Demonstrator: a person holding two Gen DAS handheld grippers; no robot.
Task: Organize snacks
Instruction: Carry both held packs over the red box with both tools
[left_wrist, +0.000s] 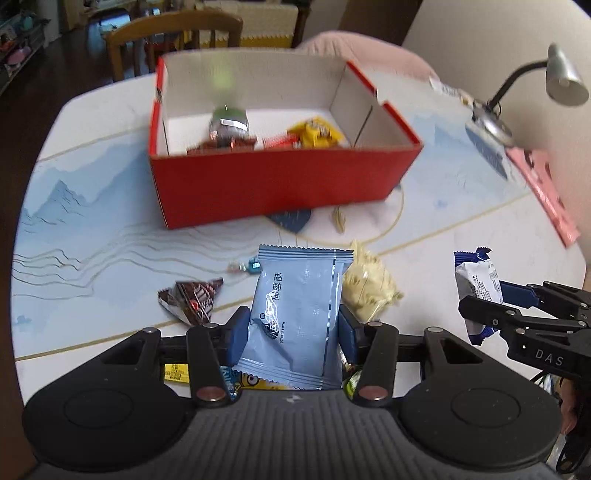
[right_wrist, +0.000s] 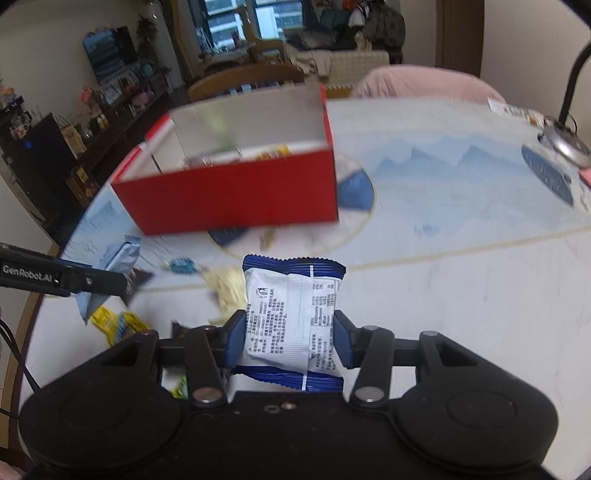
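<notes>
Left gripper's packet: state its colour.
Light grey-blue packet with dark lettering, clearest in the left wrist view.

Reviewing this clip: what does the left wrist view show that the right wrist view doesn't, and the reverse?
Only the left wrist view: the left gripper shut on a pale blue packet, the desk lamp's head, and the yellow packet clearly inside the red box.

Only the right wrist view: the right gripper from behind, shut on a blue-and-white packet, and a window behind.

Both: the red box, the table, both held packets, and loose snacks in front of the box.
</notes>
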